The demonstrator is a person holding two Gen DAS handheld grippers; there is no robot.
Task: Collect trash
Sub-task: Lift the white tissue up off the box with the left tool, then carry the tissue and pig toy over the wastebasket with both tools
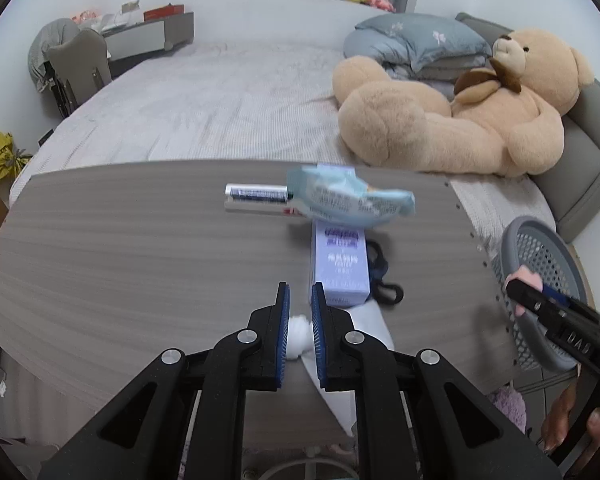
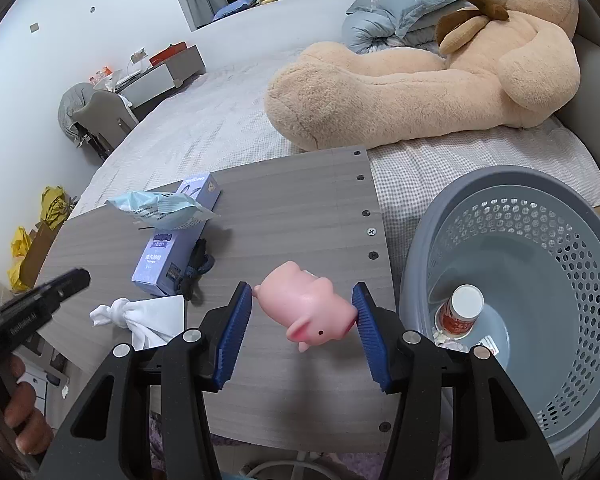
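Observation:
My right gripper [image 2: 302, 309] is shut on a pink toy pig [image 2: 306, 308], held above the grey table's [image 2: 300, 208] right part, left of a grey perforated basket [image 2: 540, 320]. The basket holds a white-capped bottle [image 2: 462, 312] and scraps. My left gripper [image 1: 300, 312] is nearly shut around a white tissue wad [image 1: 298, 336] lying on the table [image 1: 120, 248]; it shows knotted in the right wrist view [image 2: 140, 316]. A lilac box [image 1: 340, 268], a light-blue wrapper [image 1: 348, 198], a white tube box [image 1: 256, 200] and a dark cord [image 1: 384, 280] lie ahead.
A bed with a grey cover [image 1: 220, 100] lies behind the table, bearing a big tan teddy bear [image 1: 460, 112] and a blue duvet [image 1: 416, 40]. A chair and desk [image 1: 84, 56] stand at the far left. Yellow bags [image 2: 52, 204] sit on the left floor.

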